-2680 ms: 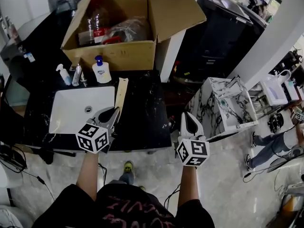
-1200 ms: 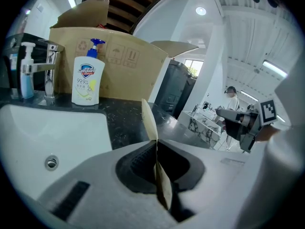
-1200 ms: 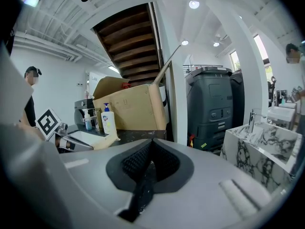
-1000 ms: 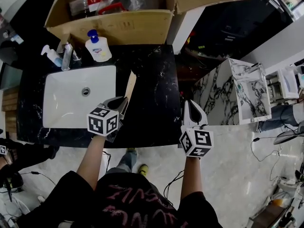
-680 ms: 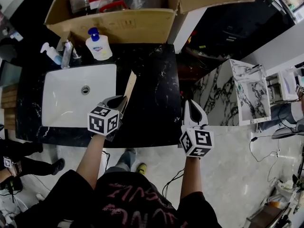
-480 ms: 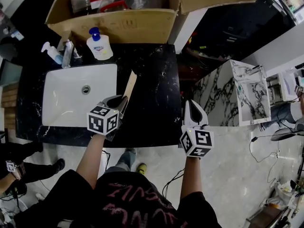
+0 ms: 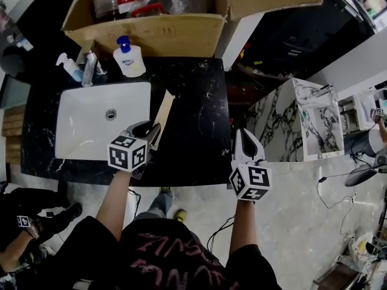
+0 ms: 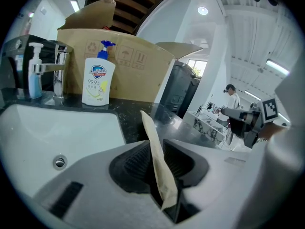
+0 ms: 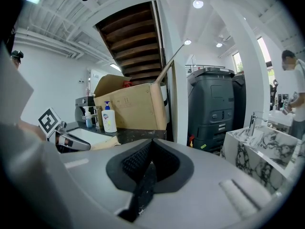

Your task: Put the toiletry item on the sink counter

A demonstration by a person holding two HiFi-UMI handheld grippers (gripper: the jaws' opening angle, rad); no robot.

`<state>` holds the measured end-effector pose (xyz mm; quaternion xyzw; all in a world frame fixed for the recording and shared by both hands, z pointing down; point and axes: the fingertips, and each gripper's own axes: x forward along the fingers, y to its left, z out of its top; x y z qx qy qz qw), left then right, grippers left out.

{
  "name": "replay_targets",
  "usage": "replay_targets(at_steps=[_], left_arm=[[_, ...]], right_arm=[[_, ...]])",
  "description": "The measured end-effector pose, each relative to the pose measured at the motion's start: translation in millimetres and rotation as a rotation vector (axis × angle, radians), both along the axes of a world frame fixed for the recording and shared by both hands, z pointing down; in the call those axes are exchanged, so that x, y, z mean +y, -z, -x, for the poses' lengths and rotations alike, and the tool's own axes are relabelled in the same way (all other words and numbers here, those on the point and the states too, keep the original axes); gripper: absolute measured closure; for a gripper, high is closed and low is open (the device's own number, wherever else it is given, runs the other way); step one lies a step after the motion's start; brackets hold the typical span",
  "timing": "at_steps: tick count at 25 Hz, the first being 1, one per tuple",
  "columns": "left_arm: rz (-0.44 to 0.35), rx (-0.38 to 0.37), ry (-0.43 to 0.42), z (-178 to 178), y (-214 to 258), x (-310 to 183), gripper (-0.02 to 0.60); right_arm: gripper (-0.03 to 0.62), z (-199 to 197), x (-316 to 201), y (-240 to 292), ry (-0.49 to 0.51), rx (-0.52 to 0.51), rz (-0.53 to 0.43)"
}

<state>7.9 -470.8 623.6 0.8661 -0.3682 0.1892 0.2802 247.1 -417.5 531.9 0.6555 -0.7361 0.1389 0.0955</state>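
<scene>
The toiletry item [image 7: 164,110] is a long flat tan packet. Its far end rests on the black marble counter [image 7: 193,125], right of the white sink basin [image 7: 91,110]. Its near end stands between the jaws of my left gripper [image 7: 148,130] at the counter's front edge. In the left gripper view the packet [image 8: 153,137] leans loosely in the gap. The left gripper [image 8: 155,149] is opening, and its pads no longer press on the packet. My right gripper [image 7: 240,133] hovers past the counter's right front corner. The right gripper [image 9: 150,159] is shut and holds nothing.
A white soap bottle with a blue pump [image 7: 129,59], a chrome faucet [image 7: 89,65] and a small blue pump bottle [image 7: 68,66] stand behind the basin. An open cardboard box [image 7: 151,32] sits behind them. A marble-patterned vanity [image 7: 314,119] stands to the right. Someone's legs [image 7: 36,222] show lower left.
My left gripper has edged slightly to the left while the packet's far end has stayed on the counter. My right gripper has held still.
</scene>
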Motion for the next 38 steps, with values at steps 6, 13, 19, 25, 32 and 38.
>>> replay_targets(at_steps=[6,13,19,25,32,38], left_arm=[[-0.017,0.004,0.031,15,6,0,0.486],[-0.049,0.012,0.047,26,18,5,0.491],[-0.105,0.004,0.045,28,38,14,0.522],[-0.164,0.018,0.054,31,65,23,0.548],[-0.225,0.029,0.073,36,92,39,0.591],[-0.287,0.033,0.08,40,114,51,0.591]], right_arm=[[0.592,9,0,6,0.013,-0.002,-0.015],[0.592,22,4,12,0.029,0.001,-0.031],[0.592,29,14,24,0.034,0.003,-0.054],[0.592,33,29,40,0.027,-0.003,-0.082],[0.592,44,44,58,0.046,-0.007,-0.118],[0.592,54,54,68,0.064,-0.013,-0.144]])
